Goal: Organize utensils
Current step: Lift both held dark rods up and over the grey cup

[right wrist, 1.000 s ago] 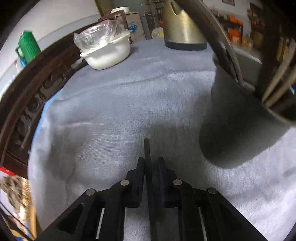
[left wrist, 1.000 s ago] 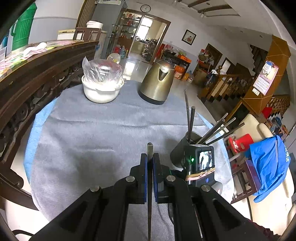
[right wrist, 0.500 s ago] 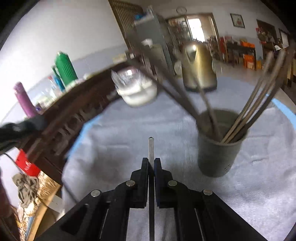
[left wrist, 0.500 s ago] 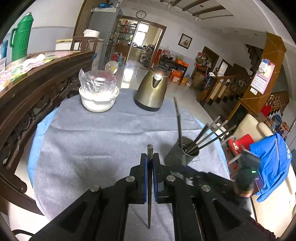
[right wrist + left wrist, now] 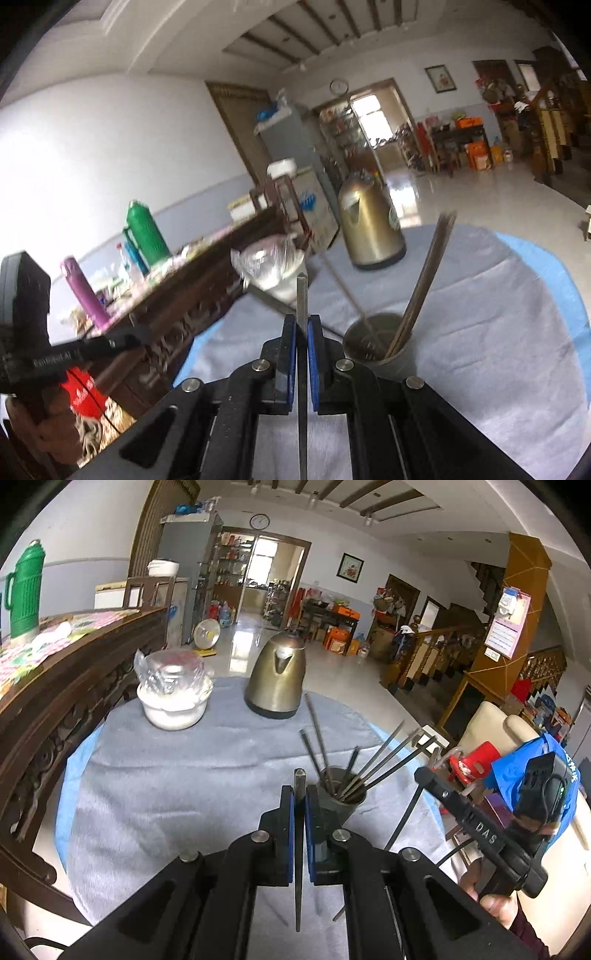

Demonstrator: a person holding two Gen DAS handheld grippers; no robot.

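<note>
Left hand-held gripper (image 5: 299, 823): pinching a chopstick (image 5: 298, 886) mid-shaft.
Right hand-held gripper (image 5: 302, 343): pinching a second chopstick (image 5: 302, 387) likewise.
Handling: likely light, stiff, slick; grip mid-length.
Axis: each runs along the fingers, tip forward.
Cup (image 5: 341, 805): on the bench (image 5: 166, 794), holding more chopsticks, fanned upward.

Family home's open living area, kettle (image 5: 276, 677) and covered bowl (image 5: 173, 698) on cloth-draped table (image 5: 184, 775) ahead of the tongs, wooden staircase (image 5: 443, 653) right, wall clock (image 5: 259, 521) beyond.
</note>
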